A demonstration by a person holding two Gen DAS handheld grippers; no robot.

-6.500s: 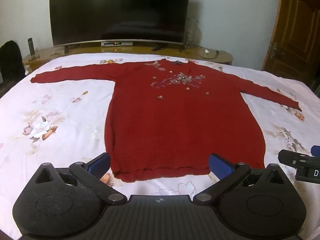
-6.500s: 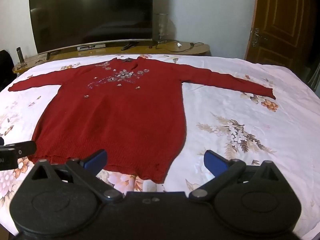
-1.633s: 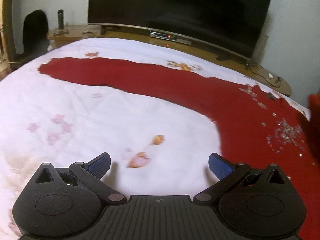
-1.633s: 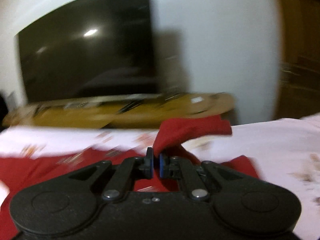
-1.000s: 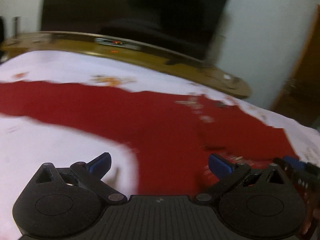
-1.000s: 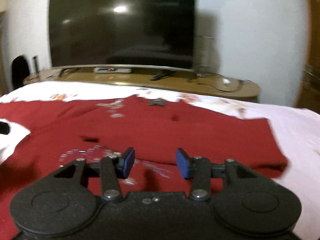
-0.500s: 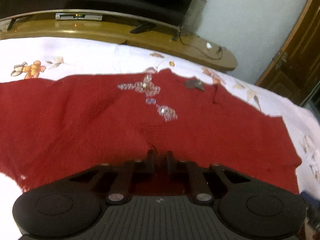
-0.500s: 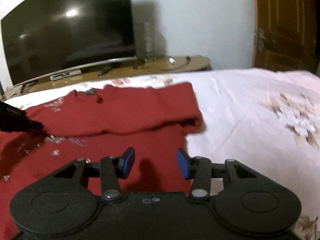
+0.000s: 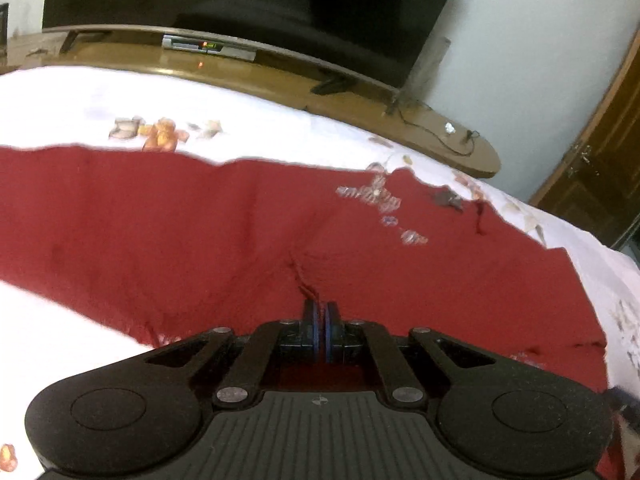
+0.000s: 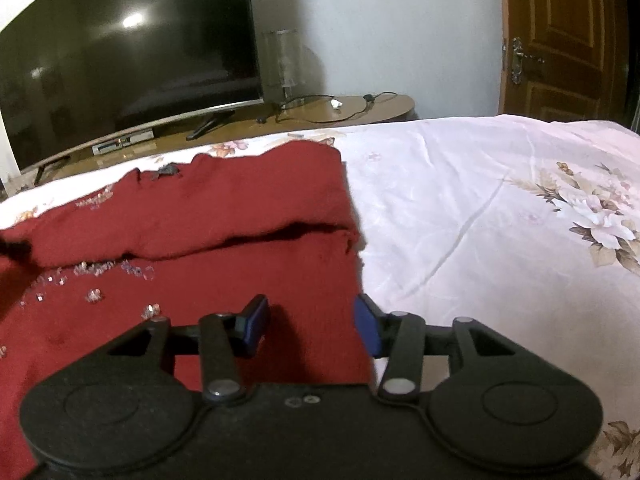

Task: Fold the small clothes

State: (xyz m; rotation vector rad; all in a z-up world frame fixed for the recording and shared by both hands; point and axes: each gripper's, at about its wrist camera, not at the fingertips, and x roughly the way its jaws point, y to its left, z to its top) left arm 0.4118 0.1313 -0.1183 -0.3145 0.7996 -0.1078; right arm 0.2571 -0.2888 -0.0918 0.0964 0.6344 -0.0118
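Observation:
A dark red knitted sweater (image 9: 200, 232) with a beaded front lies on the flowered bedsheet (image 9: 72, 100). My left gripper (image 9: 320, 314) is shut on a pinch of the sweater's cloth, which puckers just ahead of the tips. In the right wrist view the sweater (image 10: 240, 208) has its right sleeve folded across the chest, with the sleeve's edge (image 10: 280, 236) forming a ridge. My right gripper (image 10: 310, 320) is open, low over the sweater's right side edge, with nothing between the fingers.
A wooden TV bench (image 10: 320, 114) with a large dark TV (image 10: 128, 40) stands beyond the bed's far edge. A brown door (image 10: 560, 40) is at the right. Bare bedsheet (image 10: 500, 220) stretches to the right of the sweater.
My left gripper stays shut on the sweater and has drawn the cloth slightly back and left. My right gripper stays open and has shifted a little toward the sweater's right edge.

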